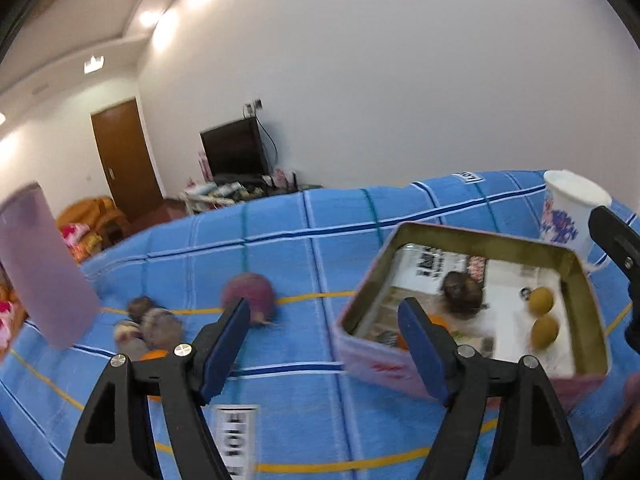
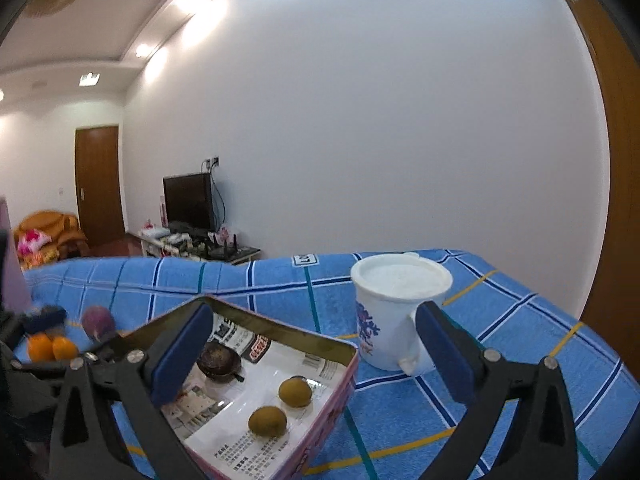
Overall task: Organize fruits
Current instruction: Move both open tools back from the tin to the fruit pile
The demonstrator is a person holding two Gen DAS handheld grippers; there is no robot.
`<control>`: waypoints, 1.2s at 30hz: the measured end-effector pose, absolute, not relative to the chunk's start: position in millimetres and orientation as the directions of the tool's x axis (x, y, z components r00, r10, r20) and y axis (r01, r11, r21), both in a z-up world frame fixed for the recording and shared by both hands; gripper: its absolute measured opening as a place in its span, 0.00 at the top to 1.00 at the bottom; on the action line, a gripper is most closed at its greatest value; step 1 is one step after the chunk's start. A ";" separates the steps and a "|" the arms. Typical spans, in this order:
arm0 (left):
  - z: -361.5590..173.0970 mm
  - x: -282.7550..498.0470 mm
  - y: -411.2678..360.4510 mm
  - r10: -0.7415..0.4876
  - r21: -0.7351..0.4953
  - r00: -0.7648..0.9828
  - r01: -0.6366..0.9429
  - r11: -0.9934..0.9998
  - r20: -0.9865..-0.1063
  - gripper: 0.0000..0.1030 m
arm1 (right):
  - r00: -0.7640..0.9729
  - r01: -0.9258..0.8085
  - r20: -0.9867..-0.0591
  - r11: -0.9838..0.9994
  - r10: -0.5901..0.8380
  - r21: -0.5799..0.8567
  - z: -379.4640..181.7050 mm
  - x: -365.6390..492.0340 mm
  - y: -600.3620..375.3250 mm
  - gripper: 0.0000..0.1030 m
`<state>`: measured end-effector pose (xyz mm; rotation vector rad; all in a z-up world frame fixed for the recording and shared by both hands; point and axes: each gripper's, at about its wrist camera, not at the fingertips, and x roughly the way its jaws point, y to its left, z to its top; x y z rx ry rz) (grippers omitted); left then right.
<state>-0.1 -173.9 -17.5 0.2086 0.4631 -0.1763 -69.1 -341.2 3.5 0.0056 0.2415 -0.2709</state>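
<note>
Both my claws gape empty: left gripper (image 1: 324, 344), right gripper (image 2: 316, 354). Three fruits sit in the open pink metal tin (image 1: 576, 276); the round purple fruit (image 1: 250, 294) waits on the blue checked cloth (image 1: 304, 232). Next, I judge, my left reaches it.

In the left wrist view, motion blur smears the purple fruits (image 1: 154, 322) and the pale purple block (image 1: 42, 264) at the left edge. An orange (image 1: 154, 355) hides behind the left tongs (image 1: 324, 348). The tin's (image 2: 280, 336) print is unreadable.
</note>
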 end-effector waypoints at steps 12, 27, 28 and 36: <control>-19.1 8.7 -84.5 -0.085 0.213 0.901 0.191 0.958 -0.426 0.25 | 0.910 0.296 -0.296 0.955 -0.291 -0.029 -2.8 -62.9 -325.7 0.00; -20.3 20.4 -16.9 -0.076 0.117 0.899 0.140 0.983 -0.432 0.25 | 0.892 0.246 -0.361 0.962 -0.274 -0.122 -9.7 -45.2 -244.9 0.00; -20.0 20.3 -13.6 -0.076 0.113 0.899 0.138 0.984 -0.432 0.25 | 0.892 0.241 -0.362 0.963 -0.269 -0.123 -9.9 -43.7 -239.4 0.00; -13.3 26.6 15.8 -0.044 0.092 0.902 0.092 0.992 -0.430 0.25 | 0.897 0.187 -0.388 0.977 -0.213 -0.103 -13.0 -29.5 -204.0 0.00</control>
